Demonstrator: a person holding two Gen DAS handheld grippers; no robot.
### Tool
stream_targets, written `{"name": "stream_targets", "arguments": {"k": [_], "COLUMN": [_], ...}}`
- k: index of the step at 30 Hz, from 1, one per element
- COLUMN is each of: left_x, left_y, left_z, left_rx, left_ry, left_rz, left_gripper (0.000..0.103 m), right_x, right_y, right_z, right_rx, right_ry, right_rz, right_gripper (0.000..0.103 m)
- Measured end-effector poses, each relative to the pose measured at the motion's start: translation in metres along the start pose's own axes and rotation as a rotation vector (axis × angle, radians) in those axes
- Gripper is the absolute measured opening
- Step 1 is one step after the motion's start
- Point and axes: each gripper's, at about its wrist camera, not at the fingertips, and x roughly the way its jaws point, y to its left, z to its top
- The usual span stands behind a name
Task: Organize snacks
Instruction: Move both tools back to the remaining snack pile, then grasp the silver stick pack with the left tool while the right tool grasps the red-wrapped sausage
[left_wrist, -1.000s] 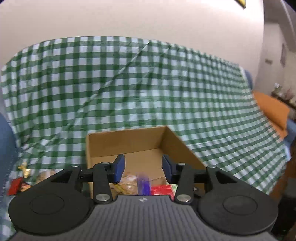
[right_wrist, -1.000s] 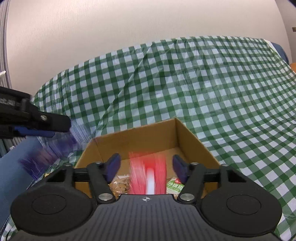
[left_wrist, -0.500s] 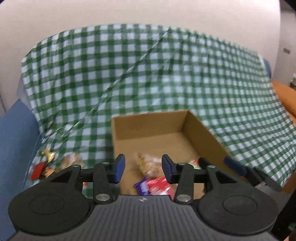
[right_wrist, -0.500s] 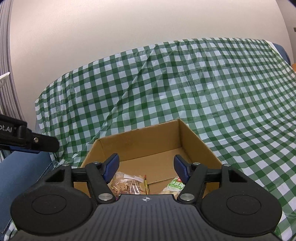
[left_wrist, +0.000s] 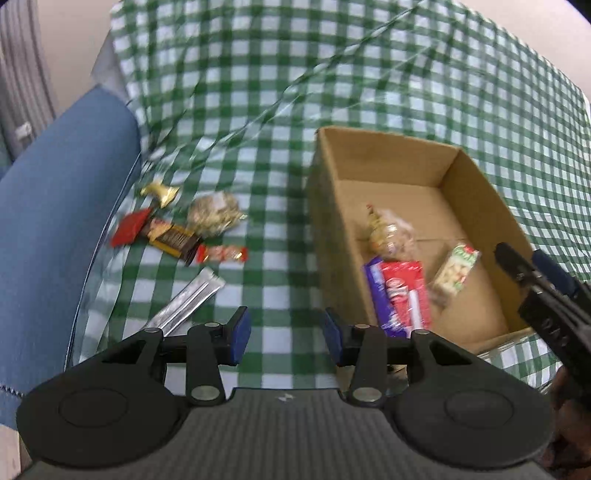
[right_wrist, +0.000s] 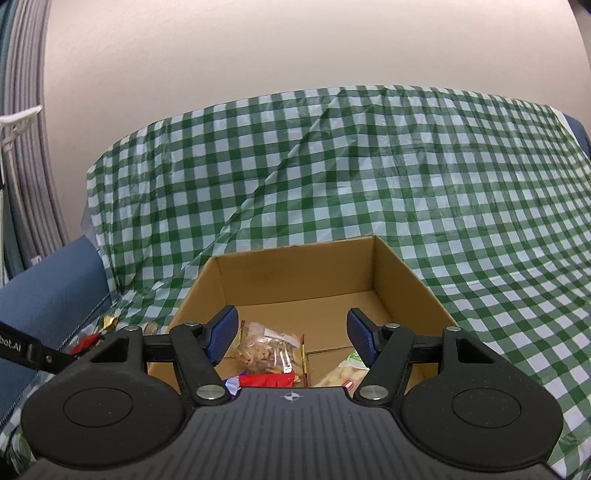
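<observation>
A cardboard box (left_wrist: 476, 173) (right_wrist: 402, 273) stands on the green checked cloth. It holds a clear cookie bag (left_wrist: 388, 230) (right_wrist: 267, 349), a red packet (left_wrist: 406, 295) on a purple one (left_wrist: 373, 273), and a green snack pack (left_wrist: 458, 273). Loose snacks lie left of the box: a silver stick pack (left_wrist: 188, 301), a red candy (left_wrist: 221, 254), a dark chocolate bar (left_wrist: 173, 238), a red wrapper (left_wrist: 129, 230), a nut bag (left_wrist: 214, 214) and a gold candy (left_wrist: 160, 192). My left gripper (left_wrist: 282, 336) is open and empty above the cloth beside the box. My right gripper (right_wrist: 293, 332) is open and empty above the box.
A blue cushion (left_wrist: 55, 206) borders the cloth on the left. The right gripper's fingers (left_wrist: 528, 273) reach over the box's right side in the left wrist view. A pale wall rises behind the cloth.
The purple and red packets have dropped into the box. My left gripper has swung left, from over the box to the cloth beside the loose snacks. The right gripper has barely moved.
</observation>
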Motion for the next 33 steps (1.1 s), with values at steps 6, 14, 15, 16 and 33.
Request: {"name": "stream_targets", "arguments": {"k": [6, 14, 15, 16, 33], "left_x": [0.010, 0.023, 0.024, 0.026, 0.111], "left_y": [0.029, 0.068, 0.081, 0.096, 0.169], "left_z": [-0.010, -0.008, -0.007, -0.008, -0.015], "left_rx": [-0.038, -0.077, -0.090, -0.099, -0.116], "left_ry": [0.028, -0.010, -0.052, -0.094, 0.031], "left_rz": [0.001, -0.066, -0.103, -0.126, -0.161], "left_gripper": [0.048, 0.033, 0.025, 0.019, 0.042], "right_x": [0.001, 0.006, 0.006, 0.005, 0.024], "right_y": [0.024, 0.058, 0.061, 0.065, 0.137], "right_z": [0.001, 0.005, 0.006, 0.007, 0.008], "right_rx": [-0.073, -0.142, -0.145, -0.145, -0.227], "right_ry": [0.011, 0.021, 0.022, 0.020, 0.101], "right_rz": [0.001, 0.022, 0.030, 0.043, 0.274], "right_gripper": [0.067, 0.067, 0.065, 0.060, 0.030]}}
